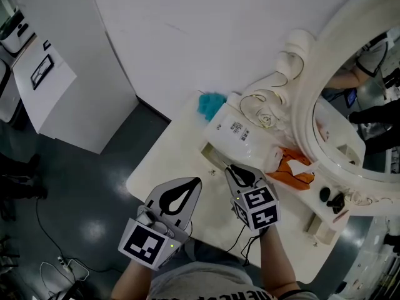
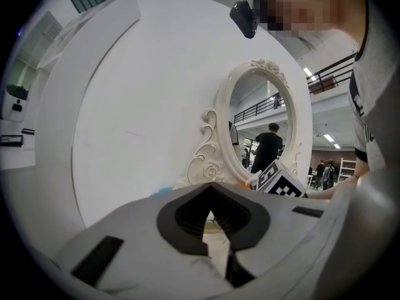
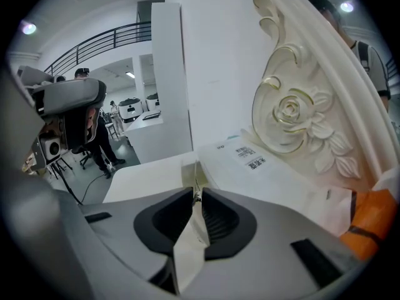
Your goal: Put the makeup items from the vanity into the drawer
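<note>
Ahead and to the left of the left tool (image 1: pixel 197 182), the surface (image 1: pixel 165 164) is bare, and a hand could pass there. Just ahead of the right tool (image 1: pixel 227 167), a big white bottle (image 1: pixel 240 133) lies on its side and blocks the way. Behind it stands the curly mirror frame (image 1: pixel 270 110). A blue puff (image 1: pixel 211 104) sits by the wall (image 1: pixel 187 30). To the right of the right tool, an orange thing (image 1: pixel 294 169) and small black bits (image 1: pixel 330 196) fill the strip under the mirror. A thin white sheet (image 3: pixel 190 242) fills the gap in the right tool. Only a slim bare strip lies between the two tools.
</note>
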Motion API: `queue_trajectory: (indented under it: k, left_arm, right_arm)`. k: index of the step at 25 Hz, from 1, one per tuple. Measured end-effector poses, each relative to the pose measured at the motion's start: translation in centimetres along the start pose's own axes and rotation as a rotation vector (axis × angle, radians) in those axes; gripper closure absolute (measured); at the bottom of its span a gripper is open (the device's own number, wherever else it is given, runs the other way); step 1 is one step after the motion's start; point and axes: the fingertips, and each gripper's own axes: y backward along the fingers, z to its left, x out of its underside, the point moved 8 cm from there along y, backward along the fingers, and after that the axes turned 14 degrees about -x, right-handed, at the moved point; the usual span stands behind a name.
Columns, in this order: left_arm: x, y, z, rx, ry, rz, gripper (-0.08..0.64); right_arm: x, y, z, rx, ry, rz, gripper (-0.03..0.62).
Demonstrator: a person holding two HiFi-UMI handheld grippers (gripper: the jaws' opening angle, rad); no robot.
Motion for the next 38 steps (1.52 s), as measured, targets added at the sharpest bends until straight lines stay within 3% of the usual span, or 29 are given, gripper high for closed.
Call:
queue_trajectory:
  k: [12,38]
  left_arm:
    - [0.1,0.0,1.0,-0.017,0.005,0.003,0.549]
    - [-0.3,-1.3,0.4,0.039,-0.014,0.008,0.549]
  right_arm:
    - [0.0,-1.0,-0.3,0.027,0.005,0.016,0.518]
    - [-0.2,0.3,-0.8,0.034,-0.031,-0.045,0.505]
